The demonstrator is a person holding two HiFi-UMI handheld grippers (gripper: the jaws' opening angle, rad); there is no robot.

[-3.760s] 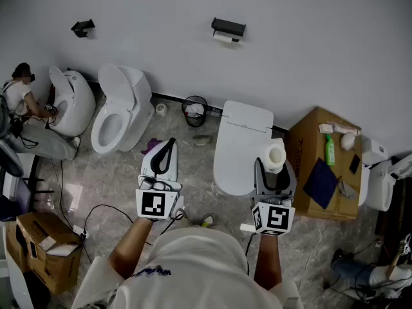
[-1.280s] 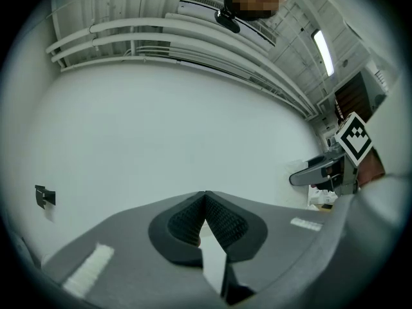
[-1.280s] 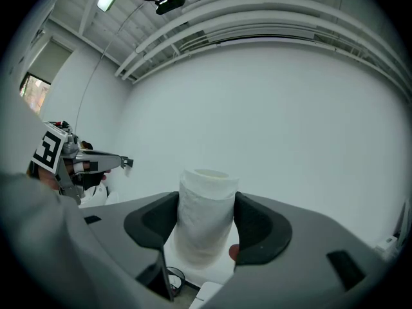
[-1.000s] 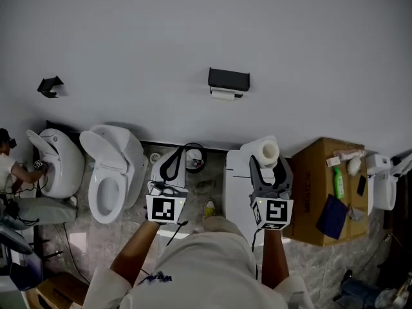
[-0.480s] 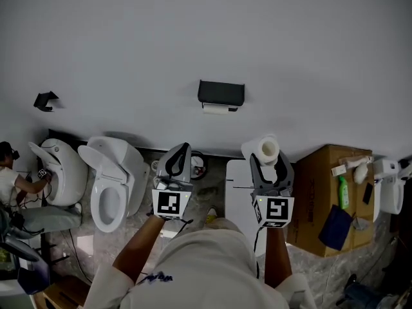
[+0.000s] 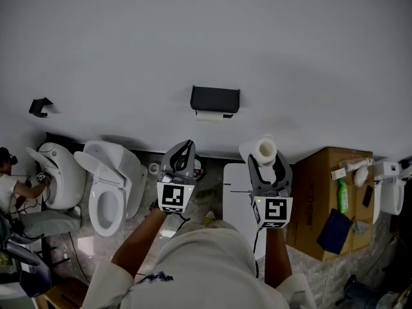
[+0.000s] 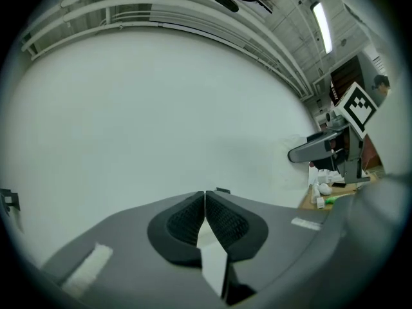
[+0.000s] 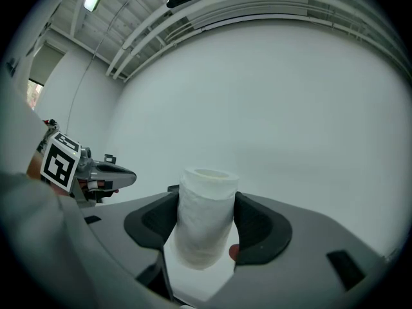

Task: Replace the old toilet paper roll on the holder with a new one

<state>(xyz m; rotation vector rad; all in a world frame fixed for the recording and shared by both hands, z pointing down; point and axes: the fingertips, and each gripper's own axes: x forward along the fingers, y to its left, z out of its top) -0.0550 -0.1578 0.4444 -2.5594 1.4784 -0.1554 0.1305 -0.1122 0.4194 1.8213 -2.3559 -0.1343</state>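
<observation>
**New roll gripped in your right tool, holder on the wall ahead**

The pale wall (image 6: 193, 31) fills the upper half of your head view. Along its foot, from the left of the frame, stand a white toilet (image 6: 63, 172) with a person (image 6: 11, 182) crouched beside it, then an open-lid toilet (image 6: 106, 179). A closed-lid toilet (image 6: 237, 192) sits at lower centre, partly hidden behind your right arm. A cardboard box (image 6: 318, 198) stands at the right with small things on top, among them a green bottle (image 6: 343, 195).

Your two tools are held up side by side in the middle of the frame, well apart from each other, both pointing at the wall. The left tool (image 6: 185, 148) has its jaws pressed together with nothing between them. In the left gripper view the ribbed pads meet along one line.

The right tool (image 6: 266, 163) is clamped on the new roll (image 6: 264, 148). In the right gripper view the roll stands upright between the two pads, its open core at the top, and both pads press on its sides.

The black holder (image 6: 215, 99) is fixed to the wall at centre frame, above and between the two tools. The old roll (image 6: 210, 116) shows as a white strip just under its lower edge. The new roll is well short of the holder, lower and to the right of it.
</observation>
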